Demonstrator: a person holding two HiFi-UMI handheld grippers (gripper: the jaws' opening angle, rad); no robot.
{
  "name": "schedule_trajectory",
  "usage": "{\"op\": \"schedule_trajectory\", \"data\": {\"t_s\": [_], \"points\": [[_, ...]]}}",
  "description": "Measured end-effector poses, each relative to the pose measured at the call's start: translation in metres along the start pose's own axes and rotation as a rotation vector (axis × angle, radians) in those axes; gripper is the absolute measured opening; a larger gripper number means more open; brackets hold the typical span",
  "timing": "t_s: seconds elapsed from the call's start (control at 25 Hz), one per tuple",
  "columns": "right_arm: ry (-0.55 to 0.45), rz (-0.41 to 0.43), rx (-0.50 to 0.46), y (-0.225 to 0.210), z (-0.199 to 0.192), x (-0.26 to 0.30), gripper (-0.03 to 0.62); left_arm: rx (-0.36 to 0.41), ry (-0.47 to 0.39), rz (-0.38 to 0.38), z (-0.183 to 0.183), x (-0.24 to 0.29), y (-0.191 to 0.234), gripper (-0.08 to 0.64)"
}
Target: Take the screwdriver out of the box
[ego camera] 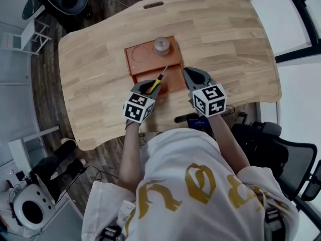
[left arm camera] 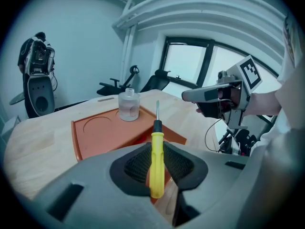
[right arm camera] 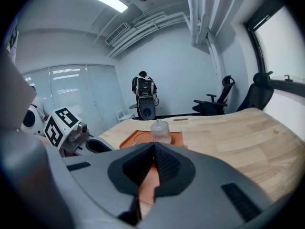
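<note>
Clamped the screwdriver (left arm camera: 156, 162) by its handle in the left tongs (left arm camera: 157, 147) above the near edge of the box (ego camera: 145, 59), right tongs (right arm camera: 153, 148) closed empty beside it; risked the handle pivoting loose and dropping back.

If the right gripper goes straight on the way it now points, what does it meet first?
Probably the small clear jar standing on the flat orange box, in line beyond the right gripper; depth is unclear.

Yellow-handled screwdriver (left arm camera: 157, 161) w/ black collar, orange box (ego camera: 143, 59), light wood-grain table (ego camera: 220, 39), clear jar (ego camera: 161, 45).
</note>
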State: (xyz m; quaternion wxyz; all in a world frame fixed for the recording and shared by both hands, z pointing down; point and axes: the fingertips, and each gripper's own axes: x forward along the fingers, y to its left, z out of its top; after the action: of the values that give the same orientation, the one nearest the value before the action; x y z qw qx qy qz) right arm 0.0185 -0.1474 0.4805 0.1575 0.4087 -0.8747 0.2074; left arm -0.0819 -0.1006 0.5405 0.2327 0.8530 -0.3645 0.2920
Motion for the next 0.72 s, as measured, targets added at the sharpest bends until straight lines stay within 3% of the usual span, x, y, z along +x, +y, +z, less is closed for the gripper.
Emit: {"op": "schedule_trajectory", "data": {"t_s": [0.2, 0.44, 0.72], "points": [[-0.017, -0.003, -0.006, 0.006, 0.000, -0.010, 0.011, -0.045, -0.100, 0.011, 0.013, -0.016, -0.008, 0.080], [-0.104, 0.023, -0.020, 0.023, 0.012, -0.024, 0.011, -0.107, -0.251, 0.025, 0.032, -0.037, -0.016, 0.080], [-0.156, 0.018, 0.007, 0.027, 0.014, -0.044, 0.011, -0.077, -0.328, 0.084, 0.042, -0.057, -0.025, 0.080]]}}
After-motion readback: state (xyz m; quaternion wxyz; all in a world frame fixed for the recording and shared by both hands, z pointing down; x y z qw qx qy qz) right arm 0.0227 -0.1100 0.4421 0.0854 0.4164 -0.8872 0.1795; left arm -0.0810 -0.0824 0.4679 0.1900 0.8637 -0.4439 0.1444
